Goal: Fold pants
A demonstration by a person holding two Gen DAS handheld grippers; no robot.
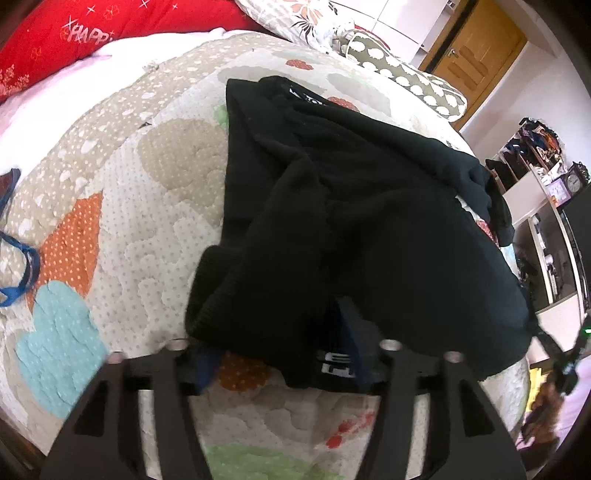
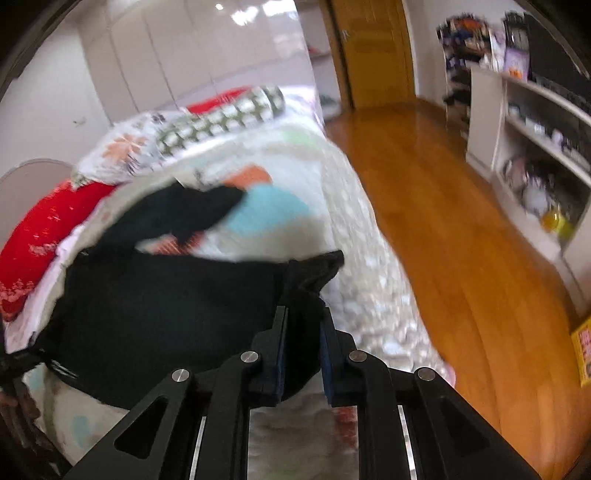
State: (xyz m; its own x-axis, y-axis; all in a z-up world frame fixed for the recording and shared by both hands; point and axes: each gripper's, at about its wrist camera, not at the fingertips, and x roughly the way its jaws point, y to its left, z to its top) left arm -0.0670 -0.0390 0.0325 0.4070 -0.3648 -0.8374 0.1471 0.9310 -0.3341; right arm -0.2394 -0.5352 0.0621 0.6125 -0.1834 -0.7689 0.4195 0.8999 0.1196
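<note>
The black pants [image 1: 351,221] lie bunched and partly folded over on the patterned quilt [image 1: 122,206]. My left gripper [image 1: 280,365] is at their near edge, jaws spread wide, one blue pad under a cuff and the other against the hem with white lettering. In the right wrist view the pants [image 2: 166,314] hang dark at lower left. My right gripper [image 2: 303,332] is shut on a corner of the black fabric, which sticks up between the pads. The right gripper also shows at the right edge of the left wrist view [image 1: 565,354].
A red pillow [image 1: 92,33] and floral and dotted pillows [image 1: 406,74] lie at the head of the bed. A blue strap [image 1: 22,269] lies at the left. Wooden floor [image 2: 461,240], white shelves [image 2: 535,147] and a wooden door [image 2: 373,51] are to the right of the bed.
</note>
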